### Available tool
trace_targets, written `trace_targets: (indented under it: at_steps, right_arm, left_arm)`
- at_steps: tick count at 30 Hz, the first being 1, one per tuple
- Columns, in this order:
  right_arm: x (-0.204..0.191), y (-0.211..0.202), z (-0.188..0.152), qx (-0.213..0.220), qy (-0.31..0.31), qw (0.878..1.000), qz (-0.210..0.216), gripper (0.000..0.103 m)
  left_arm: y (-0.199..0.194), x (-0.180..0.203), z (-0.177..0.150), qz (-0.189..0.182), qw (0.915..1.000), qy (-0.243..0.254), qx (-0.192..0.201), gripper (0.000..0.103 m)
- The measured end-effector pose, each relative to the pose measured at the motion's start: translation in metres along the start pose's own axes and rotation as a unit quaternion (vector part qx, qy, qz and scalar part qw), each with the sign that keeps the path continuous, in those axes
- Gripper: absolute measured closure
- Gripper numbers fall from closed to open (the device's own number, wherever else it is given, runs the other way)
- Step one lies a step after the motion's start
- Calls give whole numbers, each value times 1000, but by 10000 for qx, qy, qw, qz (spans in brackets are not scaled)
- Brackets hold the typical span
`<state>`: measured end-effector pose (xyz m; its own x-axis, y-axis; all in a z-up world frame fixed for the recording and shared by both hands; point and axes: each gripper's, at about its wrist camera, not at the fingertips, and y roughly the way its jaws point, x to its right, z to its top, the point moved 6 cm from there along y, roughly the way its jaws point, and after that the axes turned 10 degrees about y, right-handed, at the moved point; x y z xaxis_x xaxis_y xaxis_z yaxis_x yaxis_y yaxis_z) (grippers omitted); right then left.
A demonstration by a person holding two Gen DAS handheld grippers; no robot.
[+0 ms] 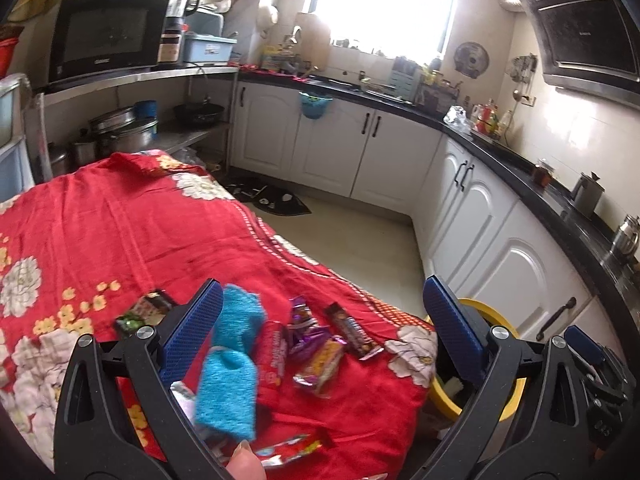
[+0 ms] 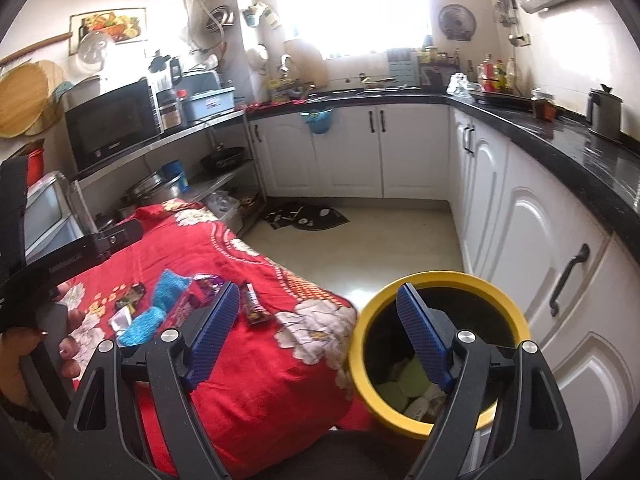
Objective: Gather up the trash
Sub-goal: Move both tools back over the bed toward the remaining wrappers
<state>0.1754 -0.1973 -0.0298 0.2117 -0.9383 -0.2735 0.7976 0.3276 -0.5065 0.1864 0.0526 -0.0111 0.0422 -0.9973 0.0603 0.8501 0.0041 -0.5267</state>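
Observation:
Several snack wrappers (image 1: 316,344) and a blue fuzzy cloth (image 1: 232,360) lie on a red flowered cloth (image 1: 120,232) that covers a table. My left gripper (image 1: 324,320) is open and empty, hovering over the wrappers. A yellow bin (image 2: 436,344) with pale trash inside stands on the floor by the table's right end; part of it shows in the left wrist view (image 1: 476,384). My right gripper (image 2: 316,328) is open and empty, with its right finger over the bin's mouth. The wrappers (image 2: 252,308) and blue cloth (image 2: 160,308) also show in the right wrist view.
White kitchen cabinets (image 2: 540,240) under a black counter (image 2: 560,140) run along the right and back. A steel shelf with a microwave (image 1: 108,36) and pots (image 1: 120,132) stands at the left. A dark mat (image 2: 304,216) lies on the floor.

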Motion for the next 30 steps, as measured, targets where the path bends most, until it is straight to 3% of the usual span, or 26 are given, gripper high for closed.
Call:
trace_targets:
  at_steps: [22, 30]
  right_arm:
    - [-87, 26, -49, -768, -521, 9929, 743, 25]
    - [-109, 42, -70, -1087, -698, 9876, 898, 25]
  left_arm:
    - [-18, -105, -18, 810, 9953, -522, -55, 11]
    - [-8, -135, -33, 998, 9930, -550, -302, 11]
